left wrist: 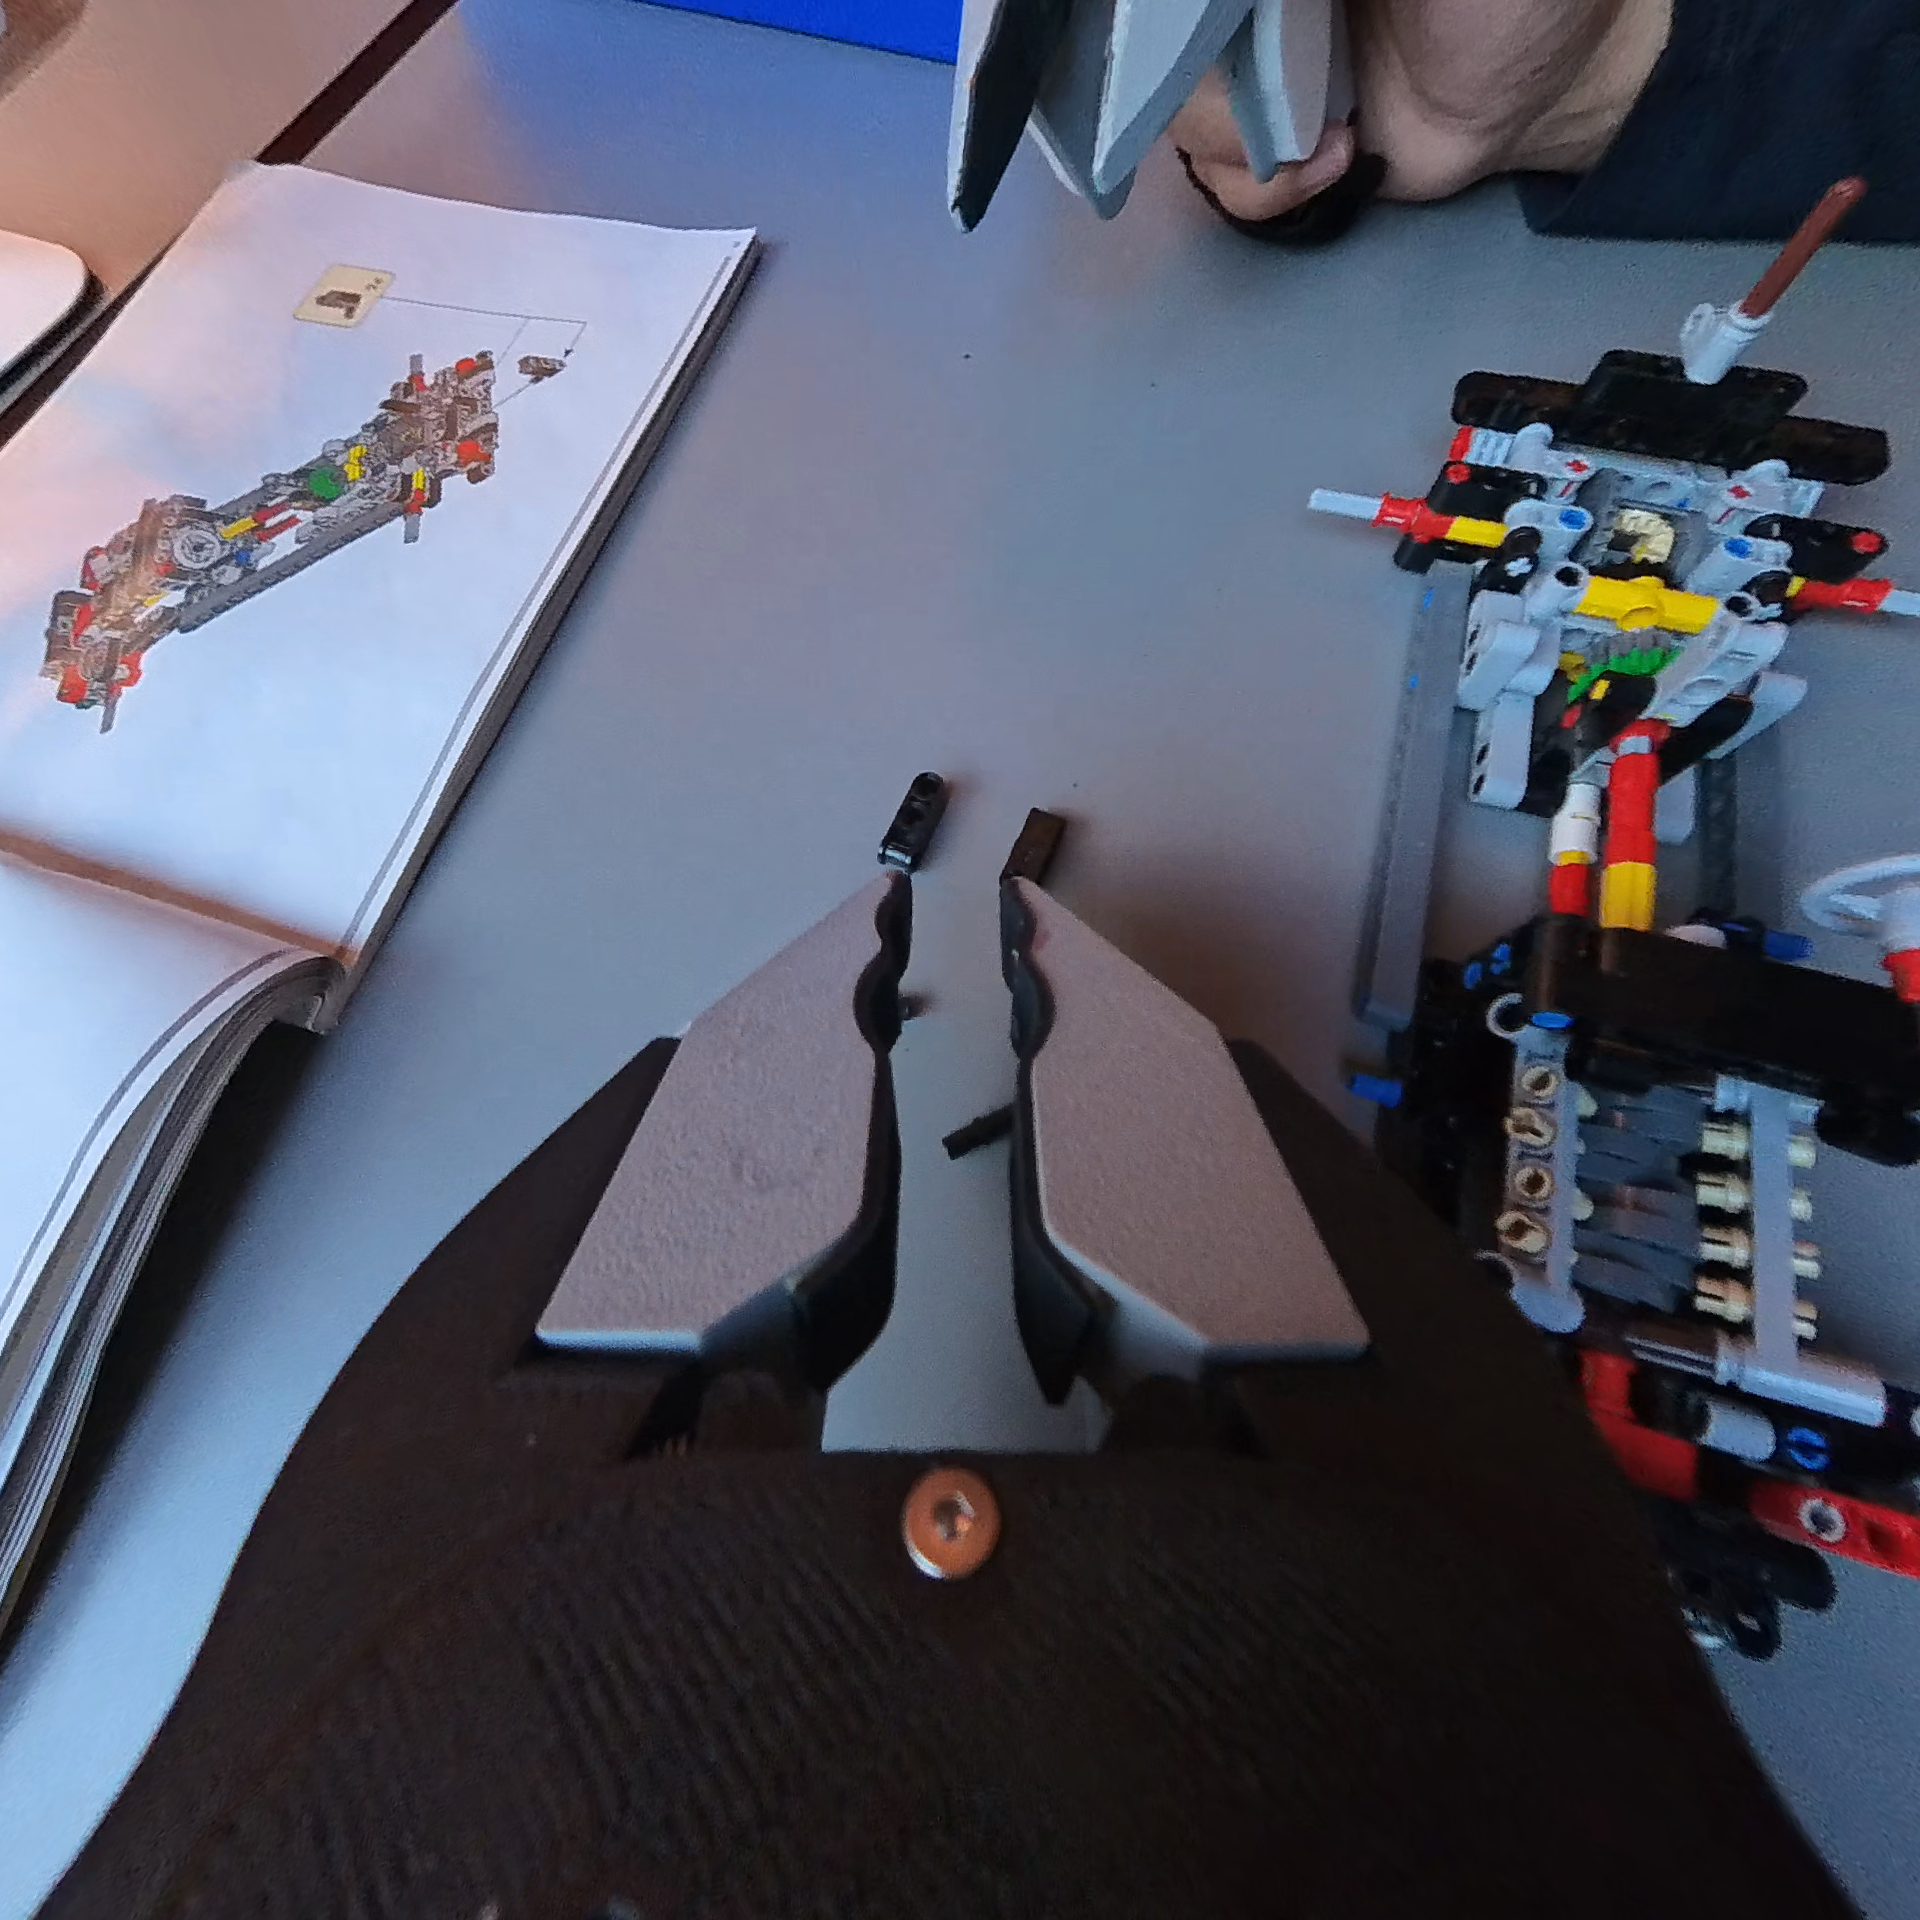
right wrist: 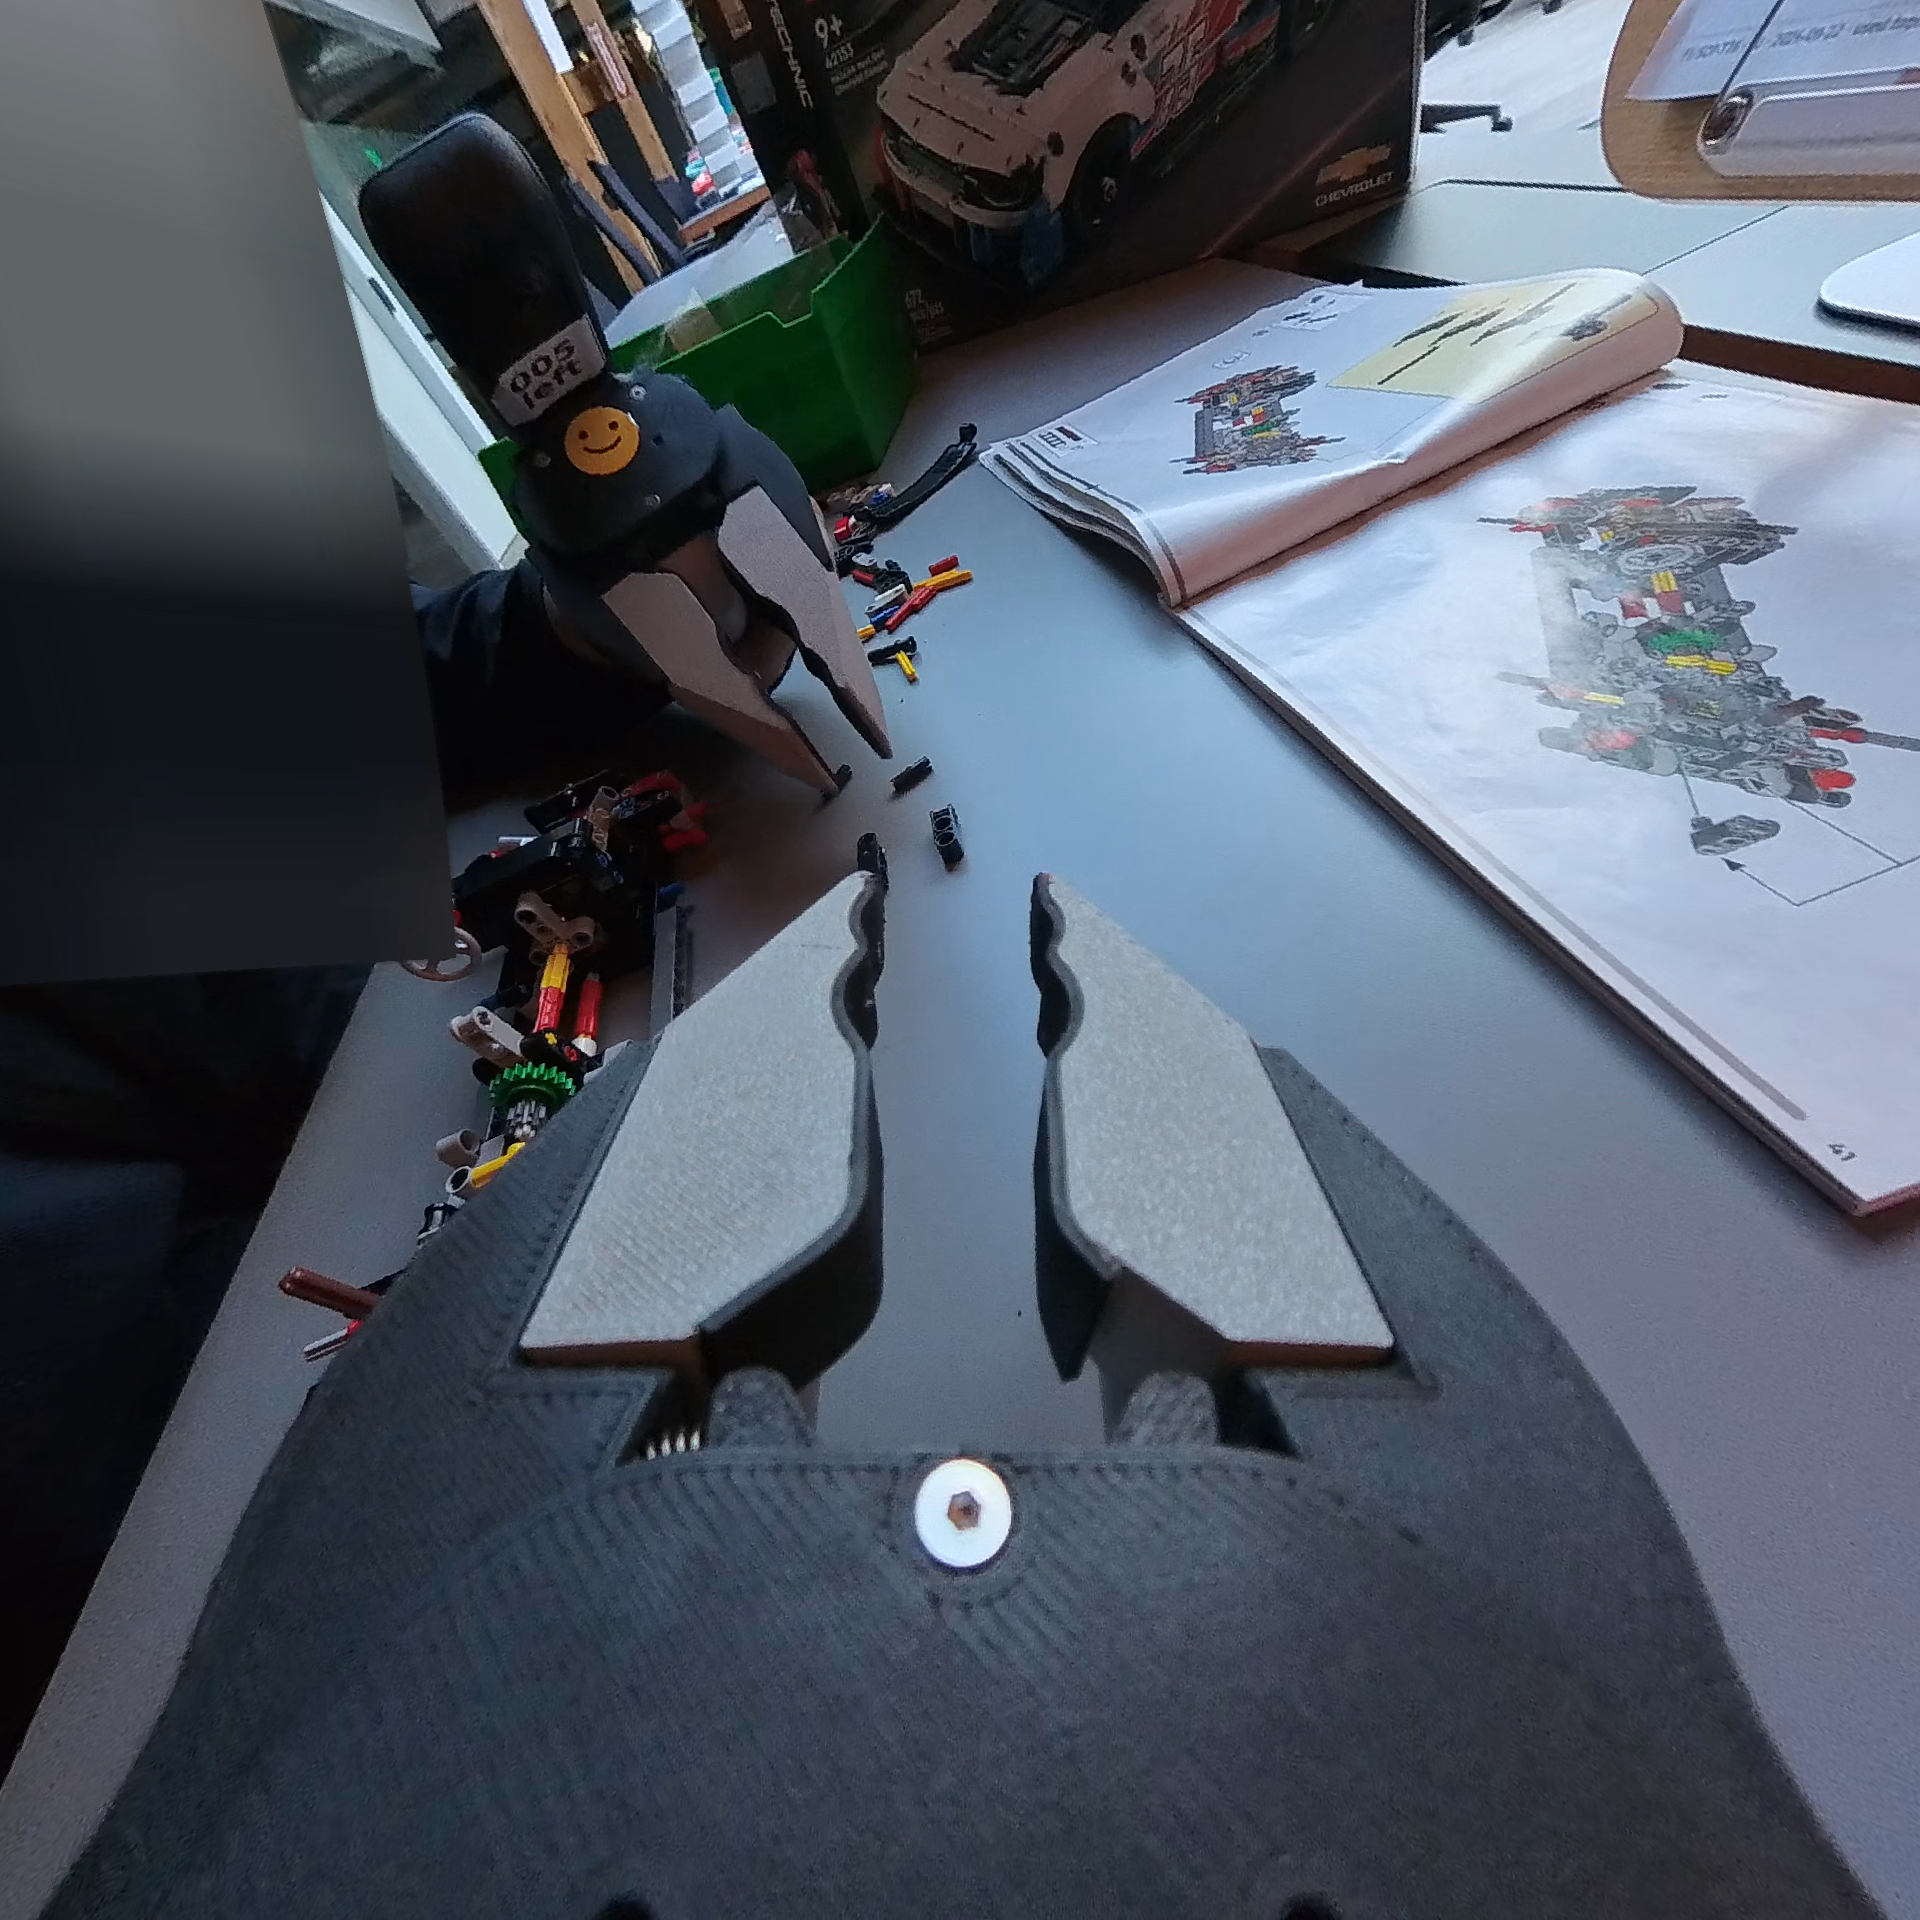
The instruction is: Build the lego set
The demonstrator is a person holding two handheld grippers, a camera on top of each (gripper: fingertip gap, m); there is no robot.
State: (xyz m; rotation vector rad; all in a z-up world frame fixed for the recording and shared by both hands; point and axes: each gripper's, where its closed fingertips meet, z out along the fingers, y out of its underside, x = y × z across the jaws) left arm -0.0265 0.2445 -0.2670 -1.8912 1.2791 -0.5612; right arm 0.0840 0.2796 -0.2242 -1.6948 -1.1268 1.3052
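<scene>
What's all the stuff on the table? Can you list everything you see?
Table: one, grey, under everything.
Instruction book: one, white, open, on the left in the left wrist view.
Brick model: one, half-built, black, grey, red and yellow, beside the left gripper.
Small black pieces: several, loose between the grippers.
Mixed pieces: small pile, red, yellow, black, behind the left gripper.
Green bin: one, at the back.
Toy box: one, dark, car picture, behind the bin.
Left gripper: open, empty, tips by two small pieces.
Right gripper: open, empty.
</scene>
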